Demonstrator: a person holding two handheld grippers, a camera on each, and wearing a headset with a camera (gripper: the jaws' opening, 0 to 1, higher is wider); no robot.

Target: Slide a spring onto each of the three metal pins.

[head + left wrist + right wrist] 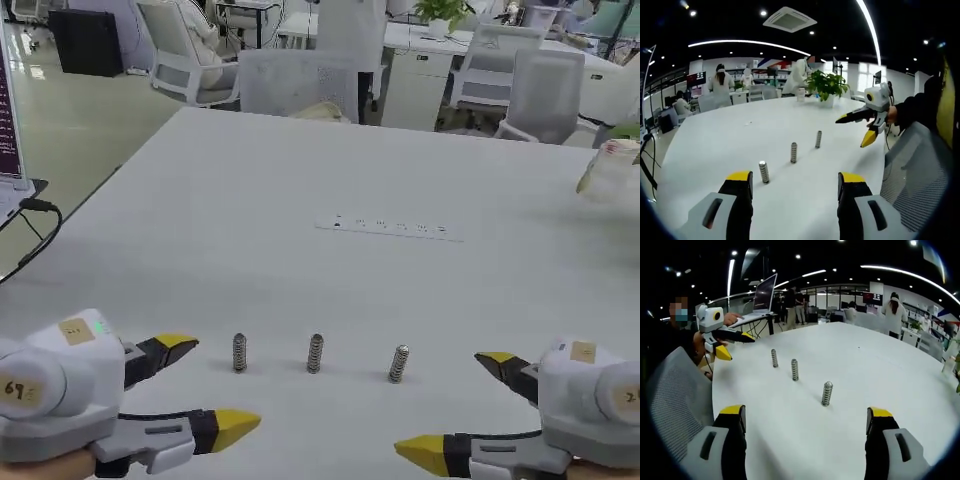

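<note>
In the head view, three spring-sleeved pins stand upright in a row on the white table [330,170]: the left pin [239,353], middle pin [315,353] and right pin [399,364]. The left gripper [210,385] sits at seven o'clock and the right gripper [450,402] at five o'clock, both claws spread wide and empty, clear of the pins. In the left gripper view, the wide claw [796,177] looks along the row, with the left pin [763,171] nearest, toward eleven o'clock of it, and the right gripper [852,132] at two o'clock. In the right gripper view, the wide claw [806,411] faces the right pin [827,393] at about one o'clock, with the left gripper [740,348] at ten o'clock.
</note>
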